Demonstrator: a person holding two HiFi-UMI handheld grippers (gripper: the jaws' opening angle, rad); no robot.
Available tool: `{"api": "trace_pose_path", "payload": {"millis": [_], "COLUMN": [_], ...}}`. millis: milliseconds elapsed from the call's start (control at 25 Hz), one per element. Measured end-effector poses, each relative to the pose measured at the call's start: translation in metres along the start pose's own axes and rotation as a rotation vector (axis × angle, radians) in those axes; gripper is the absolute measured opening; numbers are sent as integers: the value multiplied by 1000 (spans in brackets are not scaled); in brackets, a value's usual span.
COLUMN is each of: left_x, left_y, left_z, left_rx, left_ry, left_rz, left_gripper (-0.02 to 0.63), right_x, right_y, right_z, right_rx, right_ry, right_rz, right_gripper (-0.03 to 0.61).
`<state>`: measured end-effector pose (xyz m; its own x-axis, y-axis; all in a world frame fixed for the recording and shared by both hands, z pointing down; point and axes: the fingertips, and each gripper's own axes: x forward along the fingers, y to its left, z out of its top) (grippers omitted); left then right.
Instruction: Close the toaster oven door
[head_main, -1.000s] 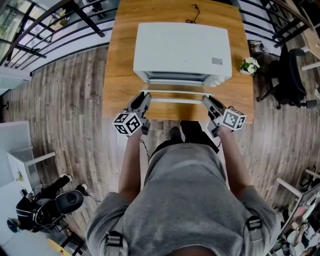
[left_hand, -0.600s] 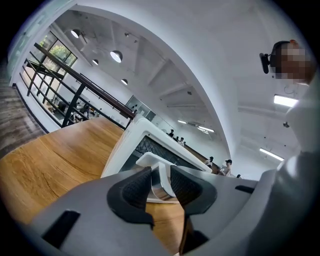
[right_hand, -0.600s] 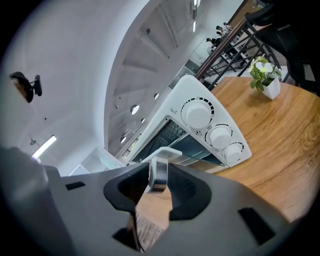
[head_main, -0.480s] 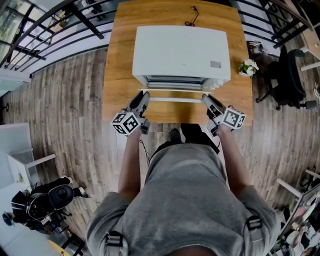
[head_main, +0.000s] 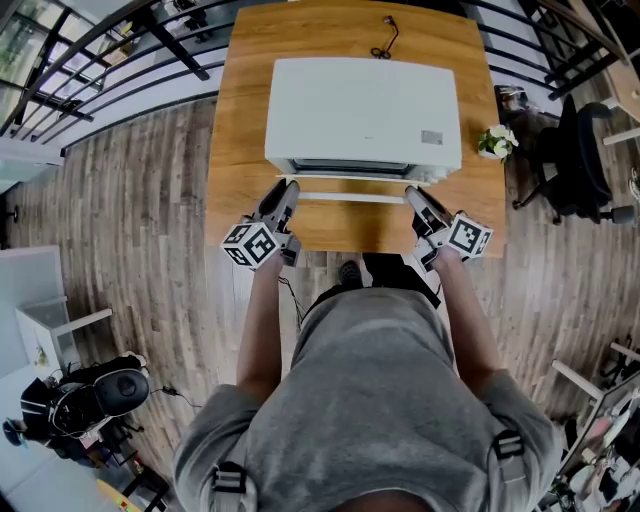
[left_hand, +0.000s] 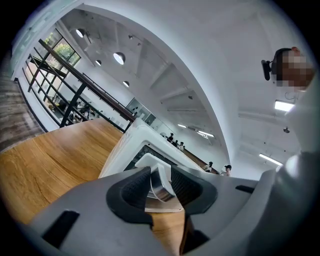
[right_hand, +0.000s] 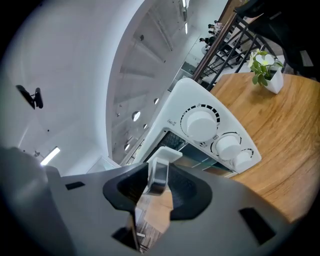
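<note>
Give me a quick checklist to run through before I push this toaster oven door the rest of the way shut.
1. Left gripper on the door handle: ok. The handle's left end sits between the pads, though the jaws are opening.
2. Right gripper on the handle's right end: ok. The handle is between the pads, and these jaws are opening too.
3. Door shut: not ok, it stands partly open.
4. Nothing sticking out of the oven opening: cannot tell, the inside is mostly hidden.
5. Toaster oven fully on the table: ok.
6. Potted plant clear of the door: ok, it stands off to the oven's right.
</note>
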<state>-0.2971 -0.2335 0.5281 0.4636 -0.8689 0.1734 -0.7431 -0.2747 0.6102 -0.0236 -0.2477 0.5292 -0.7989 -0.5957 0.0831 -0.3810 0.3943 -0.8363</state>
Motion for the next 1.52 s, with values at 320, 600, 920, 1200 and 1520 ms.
{"api": "trace_pose_path", "payload": {"millis": [320, 600, 920, 1200, 1520], "left_x": [14, 26, 35, 35, 35], "left_y": [6, 8, 11, 10, 8], "left_z": [13, 21, 26, 28, 28], "left_rx": [-5, -9, -22, -22, 39], "left_ry": [-4, -16, -40, -60, -66], "left_rz": [-5, -6, -1, 4, 28], "left_gripper": [146, 149, 152, 152, 153], "right_x": [12, 18, 21, 25, 22], "right_y": [-6, -13, -22, -14, -16], "right_z": [14, 23, 30, 36, 36], "right_rx": [5, 22, 54, 28, 34], "right_ry": [-5, -13, -36, -53, -70], "right_rz": [-10, -30, -40, 23, 36], "right_gripper": [144, 152, 156, 158, 160]}}
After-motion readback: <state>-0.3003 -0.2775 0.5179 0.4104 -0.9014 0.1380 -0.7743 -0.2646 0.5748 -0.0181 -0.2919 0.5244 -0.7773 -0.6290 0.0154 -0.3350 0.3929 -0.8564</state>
